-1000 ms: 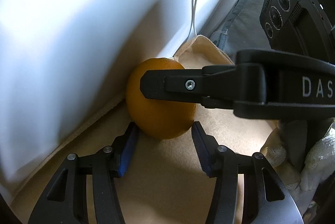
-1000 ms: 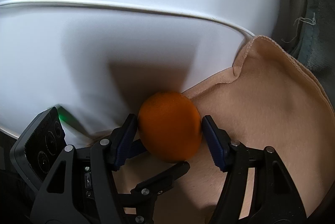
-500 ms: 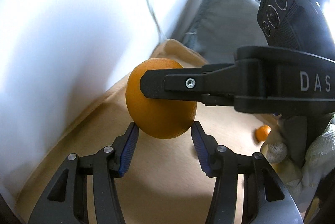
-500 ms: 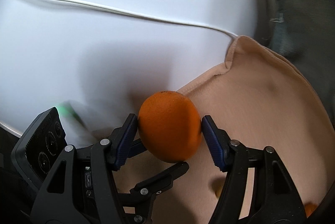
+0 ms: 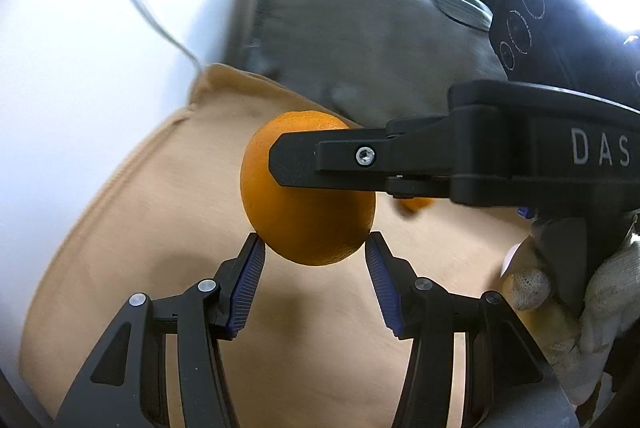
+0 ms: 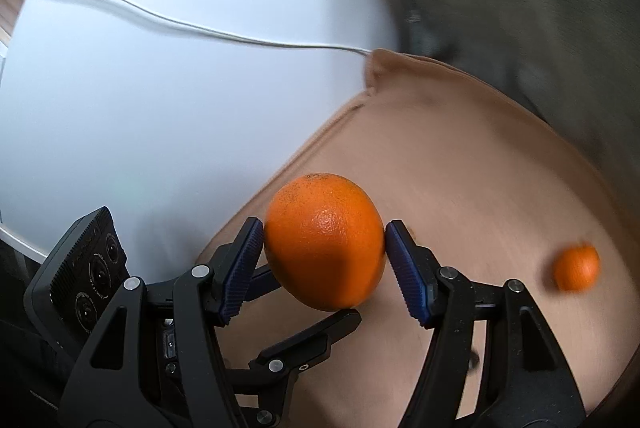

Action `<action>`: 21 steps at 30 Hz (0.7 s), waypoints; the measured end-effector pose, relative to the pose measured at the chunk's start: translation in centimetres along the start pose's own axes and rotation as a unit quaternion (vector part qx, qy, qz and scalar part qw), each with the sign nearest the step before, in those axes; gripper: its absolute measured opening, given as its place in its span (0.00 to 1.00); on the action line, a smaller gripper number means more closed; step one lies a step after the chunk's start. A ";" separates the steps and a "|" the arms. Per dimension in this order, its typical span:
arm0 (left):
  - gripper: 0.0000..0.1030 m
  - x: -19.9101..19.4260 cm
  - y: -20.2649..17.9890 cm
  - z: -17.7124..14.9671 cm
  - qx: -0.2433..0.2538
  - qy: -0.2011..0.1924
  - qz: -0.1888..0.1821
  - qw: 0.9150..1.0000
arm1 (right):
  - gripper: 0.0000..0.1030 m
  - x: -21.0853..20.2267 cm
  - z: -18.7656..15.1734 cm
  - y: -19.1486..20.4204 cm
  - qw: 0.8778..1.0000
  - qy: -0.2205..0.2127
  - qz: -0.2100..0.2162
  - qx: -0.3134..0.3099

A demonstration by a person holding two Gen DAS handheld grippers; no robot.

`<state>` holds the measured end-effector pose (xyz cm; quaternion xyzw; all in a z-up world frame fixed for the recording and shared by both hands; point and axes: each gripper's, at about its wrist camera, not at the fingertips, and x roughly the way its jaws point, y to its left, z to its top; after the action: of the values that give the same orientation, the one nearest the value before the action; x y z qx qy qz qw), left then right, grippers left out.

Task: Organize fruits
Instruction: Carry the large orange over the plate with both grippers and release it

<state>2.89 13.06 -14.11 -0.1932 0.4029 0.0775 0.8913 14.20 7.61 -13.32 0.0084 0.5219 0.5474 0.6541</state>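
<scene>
A large orange (image 5: 308,196) (image 6: 324,240) is held in the air above a tan cloth (image 5: 140,228) (image 6: 460,180). Both grippers close on it from crossing directions. My left gripper (image 5: 312,248) has its blue pads at the orange's lower sides. My right gripper (image 6: 324,232) presses its pads on the left and right of the orange; one of its black fingers (image 5: 332,160) crosses the fruit in the left wrist view. A small orange (image 6: 576,266) lies on the cloth to the right, partly hidden in the left wrist view (image 5: 416,206).
A white surface (image 6: 160,88) with a thin white cable (image 6: 180,24) borders the cloth on the left. A grey cushion (image 5: 360,48) (image 6: 520,8) lies beyond the cloth's far edge. A gloved hand (image 5: 560,288) holds the right gripper.
Both grippers have lifted the large orange up and away from the white surface's edge. The view now takes in more cloth, the grey cushion and the small orange.
</scene>
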 end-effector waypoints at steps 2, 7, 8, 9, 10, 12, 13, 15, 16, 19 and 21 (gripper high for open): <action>0.50 -0.5 -1.1 -0.6 0.011 0.004 -0.008 1.000 | 0.65 -1.0 -1.6 0.1 1.000 -0.010 -0.006 0.013; 0.50 -0.4 -5.1 -2.1 0.041 0.021 -0.033 0.998 | 0.64 -4.3 -4.8 -0.4 0.998 -0.029 -0.025 0.039; 0.50 -0.4 -5.6 -2.4 0.046 0.024 -0.037 0.998 | 0.64 -4.9 -5.4 -0.6 0.998 -0.033 -0.028 0.046; 0.50 -0.4 -6.2 -2.6 0.051 0.028 -0.042 0.997 | 0.65 -5.6 -6.2 -0.9 0.997 -0.037 -0.032 0.054; 0.50 -0.6 -6.9 -3.0 0.058 0.033 -0.047 0.997 | 0.64 -6.0 -6.6 -1.1 0.997 -0.040 -0.034 0.060; 0.50 -0.4 -8.2 -3.6 0.069 0.041 -0.055 0.995 | 0.64 -7.4 -7.8 -1.5 0.996 -0.047 -0.038 0.073; 0.50 -0.4 -8.6 -3.8 0.073 0.044 -0.059 0.995 | 0.64 -8.0 -8.4 -1.7 0.995 -0.051 -0.041 0.080; 0.50 -0.2 -9.6 -4.1 0.083 0.050 -0.067 0.993 | 0.65 -9.1 -9.4 -2.1 0.993 -0.057 -0.046 0.089; 0.50 -0.3 -10.0 -4.3 0.087 0.052 -0.071 0.992 | 0.65 -9.7 -10.0 -2.2 0.992 -0.062 -0.051 0.094; 0.50 -0.4 -11.7 -4.8 0.101 0.059 -0.085 0.989 | 0.64 -10.9 -11.2 -2.6 0.990 -0.073 -0.062 0.105; 0.50 -0.3 -12.7 -5.1 0.112 0.066 -0.095 0.987 | 0.65 -11.9 -12.3 -2.9 0.988 -0.081 -0.069 0.115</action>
<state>2.93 -0.64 -13.38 -0.1340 0.4470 -0.0662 0.8820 9.48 -9.06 -12.59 0.0917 0.5256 0.4346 0.7256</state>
